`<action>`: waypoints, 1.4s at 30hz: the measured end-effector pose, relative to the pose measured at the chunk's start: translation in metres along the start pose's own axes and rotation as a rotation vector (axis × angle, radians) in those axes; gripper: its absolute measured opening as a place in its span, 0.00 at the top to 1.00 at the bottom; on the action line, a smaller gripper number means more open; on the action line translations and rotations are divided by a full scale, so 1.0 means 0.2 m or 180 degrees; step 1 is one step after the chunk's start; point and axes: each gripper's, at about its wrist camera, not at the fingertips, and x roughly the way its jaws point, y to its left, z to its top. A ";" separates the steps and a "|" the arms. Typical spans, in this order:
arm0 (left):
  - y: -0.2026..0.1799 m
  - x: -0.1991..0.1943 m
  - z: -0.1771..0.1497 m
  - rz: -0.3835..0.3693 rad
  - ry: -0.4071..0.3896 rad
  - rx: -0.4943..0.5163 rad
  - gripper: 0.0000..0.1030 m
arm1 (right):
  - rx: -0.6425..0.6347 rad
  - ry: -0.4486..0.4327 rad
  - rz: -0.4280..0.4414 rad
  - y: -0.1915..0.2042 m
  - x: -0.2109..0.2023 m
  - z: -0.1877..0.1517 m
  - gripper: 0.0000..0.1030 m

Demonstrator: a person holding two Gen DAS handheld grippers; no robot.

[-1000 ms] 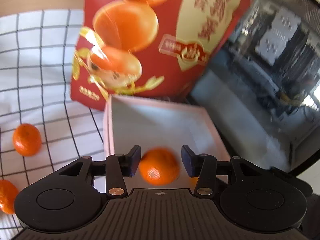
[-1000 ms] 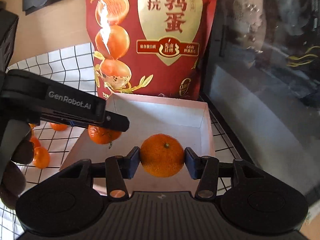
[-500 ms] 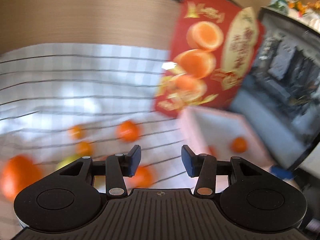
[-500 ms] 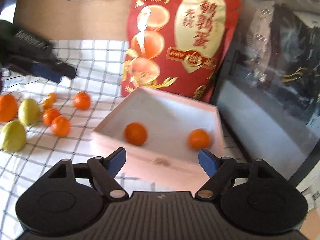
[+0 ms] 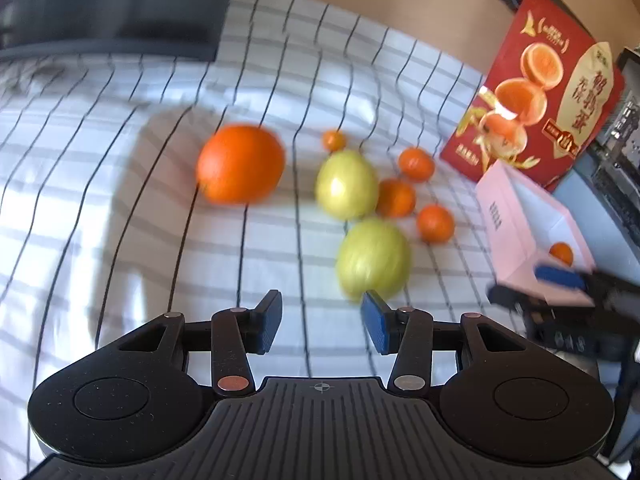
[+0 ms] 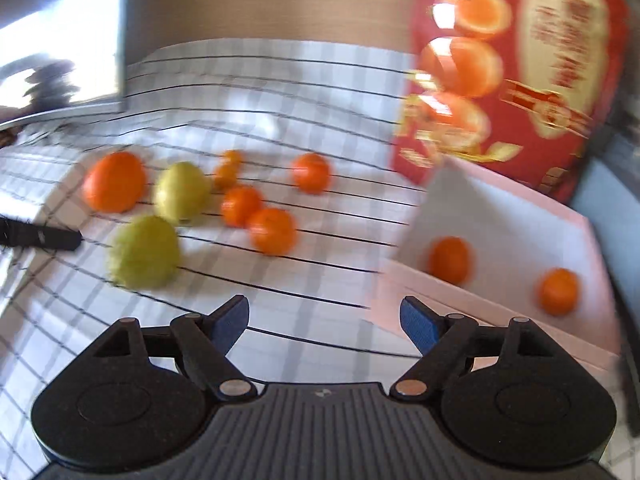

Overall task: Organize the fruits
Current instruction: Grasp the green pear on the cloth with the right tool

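A pink box (image 5: 520, 216) (image 6: 504, 216) stands at the right and holds two mandarins (image 6: 449, 260) (image 6: 558, 291); one shows in the left wrist view (image 5: 561, 253). On the checked cloth lie a large orange (image 5: 240, 164) (image 6: 115, 181), two yellow-green fruits (image 5: 346, 184) (image 5: 373, 260) (image 6: 182, 192) (image 6: 145, 251) and several small mandarins (image 5: 435, 223) (image 6: 273, 230). My left gripper (image 5: 321, 321) is open and empty, just short of the nearer yellow fruit. My right gripper (image 6: 325, 321) is open wide and empty, beside the box's near-left corner. Both views are motion-blurred.
A red snack bag (image 5: 536, 92) (image 6: 508, 68) stands behind the box. A dark flat screen (image 5: 108, 4) (image 6: 60, 56) sits at the back left. The other gripper shows at the right edge of the left wrist view (image 5: 568, 292). Dark equipment (image 5: 620, 160) lies right of the box.
Both grippers let their mandarins go into the pink box, then drew back and swung left toward the loose fruit on the cloth. The right gripper has opened wide.
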 end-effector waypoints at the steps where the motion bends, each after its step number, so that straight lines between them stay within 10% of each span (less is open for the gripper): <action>1: 0.01 0.00 -0.03 0.0015 0.0022 -0.0015 0.52 | -0.0065 0.0010 0.0044 0.04 0.02 0.02 0.19; 24: 0.15 -0.07 -0.11 0.0446 0.0086 -0.0261 0.52 | 0.0174 0.0540 0.0842 0.43 0.42 0.25 0.19; 28: 0.15 -0.04 -0.11 0.0420 0.0146 -0.0263 0.52 | 0.0142 0.0557 0.1012 0.41 0.39 0.21 0.37; 42: -0.07 0.09 0.00 0.0023 0.0238 0.0330 0.52 | 0.0111 0.0404 0.0400 0.09 0.01 -0.10 0.37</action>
